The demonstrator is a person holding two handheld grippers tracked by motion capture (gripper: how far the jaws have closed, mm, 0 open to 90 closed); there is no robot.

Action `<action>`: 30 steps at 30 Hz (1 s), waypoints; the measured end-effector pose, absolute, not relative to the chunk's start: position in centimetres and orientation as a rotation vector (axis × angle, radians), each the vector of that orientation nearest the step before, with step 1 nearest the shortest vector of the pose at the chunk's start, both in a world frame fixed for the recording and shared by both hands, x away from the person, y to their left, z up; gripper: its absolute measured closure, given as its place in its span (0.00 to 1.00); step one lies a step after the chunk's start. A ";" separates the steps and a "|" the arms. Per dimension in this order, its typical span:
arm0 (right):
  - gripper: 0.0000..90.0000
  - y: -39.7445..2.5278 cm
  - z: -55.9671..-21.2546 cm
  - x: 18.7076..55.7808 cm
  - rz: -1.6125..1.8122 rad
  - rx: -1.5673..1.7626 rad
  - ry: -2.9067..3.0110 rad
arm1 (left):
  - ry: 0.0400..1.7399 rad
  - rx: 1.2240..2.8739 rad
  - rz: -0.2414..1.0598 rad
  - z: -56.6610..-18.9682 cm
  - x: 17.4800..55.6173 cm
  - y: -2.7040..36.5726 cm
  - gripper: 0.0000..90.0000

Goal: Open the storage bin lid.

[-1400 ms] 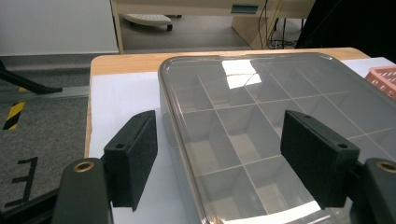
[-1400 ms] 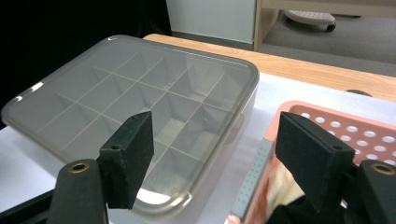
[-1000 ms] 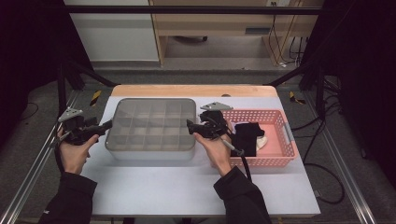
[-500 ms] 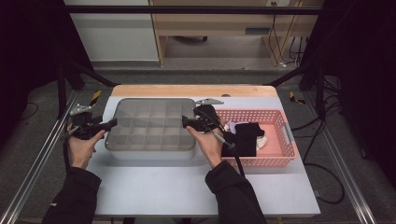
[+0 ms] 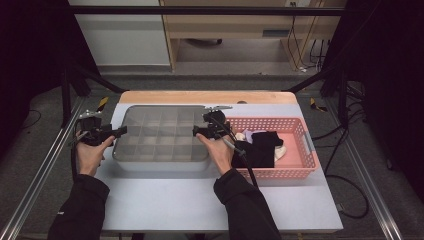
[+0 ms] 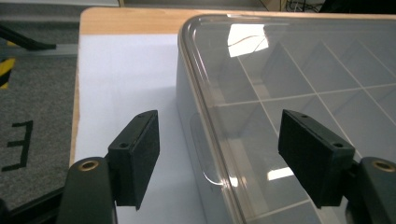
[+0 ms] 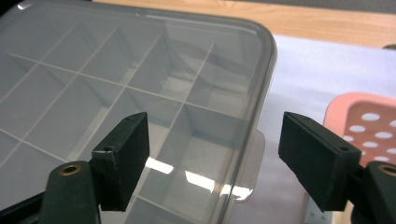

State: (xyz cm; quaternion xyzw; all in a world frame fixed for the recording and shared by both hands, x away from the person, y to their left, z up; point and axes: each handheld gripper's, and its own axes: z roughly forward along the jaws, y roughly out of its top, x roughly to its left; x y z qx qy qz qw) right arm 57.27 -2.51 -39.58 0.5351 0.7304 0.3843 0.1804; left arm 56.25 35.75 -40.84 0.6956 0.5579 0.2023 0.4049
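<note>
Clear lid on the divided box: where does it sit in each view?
High view: clear lid at centre-left, between both grippers.
Left gripper view: fills the right side; its left edge runs between the open jaws.
Right gripper view: fills the left; its rounded corner at upper right.
Shared landmark: compartment dividers beneath the lid.

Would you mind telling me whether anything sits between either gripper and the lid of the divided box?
Nothing visible does. The left gripper and the right gripper each straddle an edge of the clear lid, jaws open.
</note>
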 end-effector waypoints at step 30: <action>0.25 -2.2 -41.5 58.7 1.133 1.678 2.117 | 1.425 1.769 0.292 -41.9 57.7 34.9 0.26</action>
